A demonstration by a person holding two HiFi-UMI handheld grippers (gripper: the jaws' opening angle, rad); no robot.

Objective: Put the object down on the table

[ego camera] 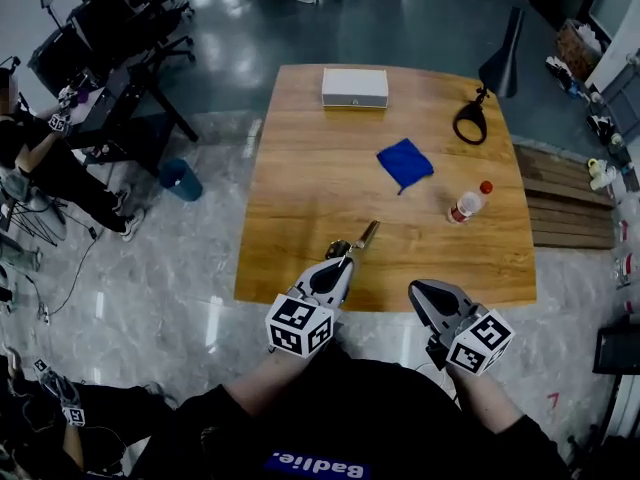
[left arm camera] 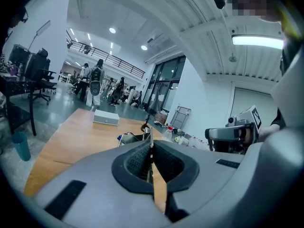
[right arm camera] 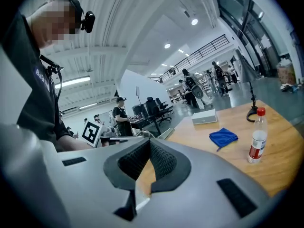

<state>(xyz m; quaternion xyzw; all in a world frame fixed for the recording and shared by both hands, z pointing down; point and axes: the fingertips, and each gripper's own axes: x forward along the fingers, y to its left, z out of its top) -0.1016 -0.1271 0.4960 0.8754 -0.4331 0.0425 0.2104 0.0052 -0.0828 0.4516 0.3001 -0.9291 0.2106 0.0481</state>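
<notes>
L gripper (ego camera: 345, 260) is shut tight on a thin metal tool (ego camera: 362, 238). The tool's flat end is pinched btwn the two pads; its shiny end (left arm camera: 133, 137) sticks out past the jaw tips, over the near edge of the wood table (ego camera: 300, 168). Can't tell if it touches the wood. R gripper (ego camera: 415, 290) is just beside it, jaws closed w/ nothing in them (right arm camera: 149, 144). Blue cloth (ego camera: 405, 163) & bottle (ego camera: 467, 203) lie farther back.
</notes>
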